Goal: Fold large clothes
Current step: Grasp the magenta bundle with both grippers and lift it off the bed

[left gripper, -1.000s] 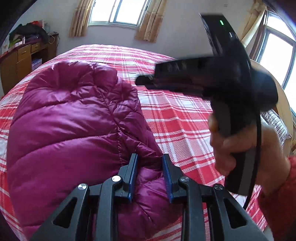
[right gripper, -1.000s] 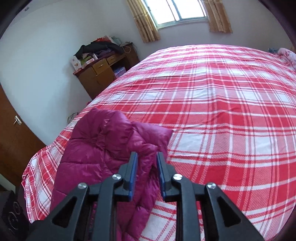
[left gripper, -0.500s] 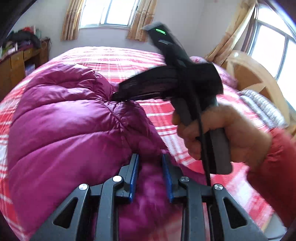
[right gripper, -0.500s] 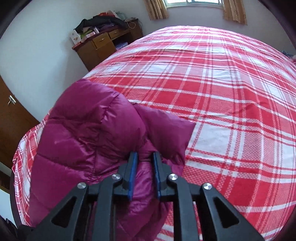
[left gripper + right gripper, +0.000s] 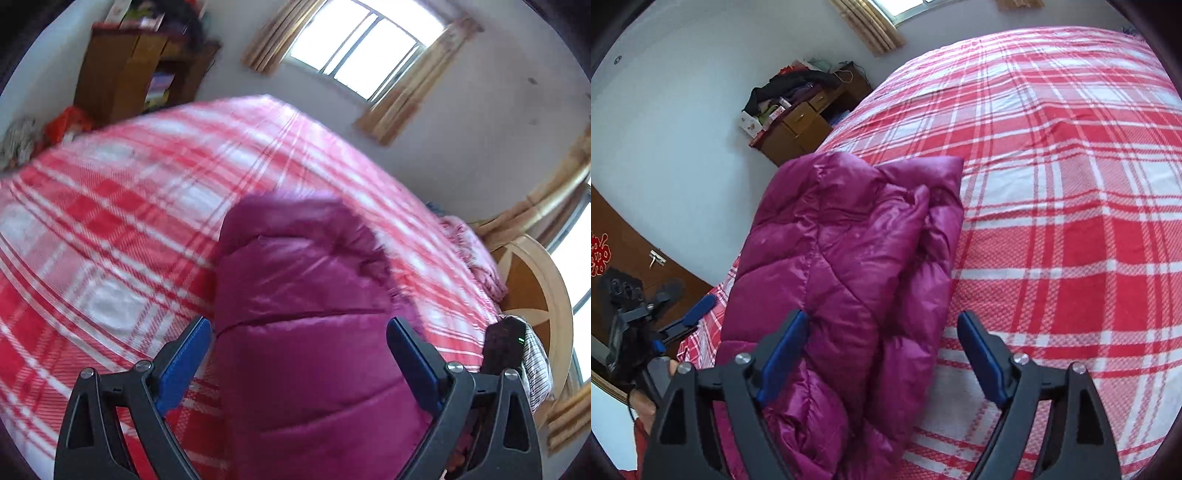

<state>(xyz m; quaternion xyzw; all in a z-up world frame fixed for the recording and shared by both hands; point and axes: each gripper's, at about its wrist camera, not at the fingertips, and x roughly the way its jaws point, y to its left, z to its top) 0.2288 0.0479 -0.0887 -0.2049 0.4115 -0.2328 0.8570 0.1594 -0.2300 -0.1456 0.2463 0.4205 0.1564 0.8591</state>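
The left gripper (image 5: 298,345) is seen with its blue pads (image 5: 183,363) spread wide, the jaws having just been opening; the jacket (image 5: 306,332) lies between them at the lower centre of the left view, but no pad is pressed on it. The right gripper (image 5: 882,349) is likewise released, its jaws having just been opening, with its pads (image 5: 783,350) standing apart over the jacket's lower right edge, the left pad just beside the fabric and the right pad over the bedspread (image 5: 1052,221). The magenta quilted jacket is laid in a folded bundle near the bed's left edge in the right view, running from the lower centre up towards the middle. It is surrounded by the red and white checked bedspread, which fills most of both frames. In the right view the left gripper is also seen at the lower left, held in a hand (image 5: 646,400). A wooden desk (image 5: 801,125) piled with clothes is seen at the upper left, a curtained window (image 5: 358,48) at the top of the left view, much of which is blurred.
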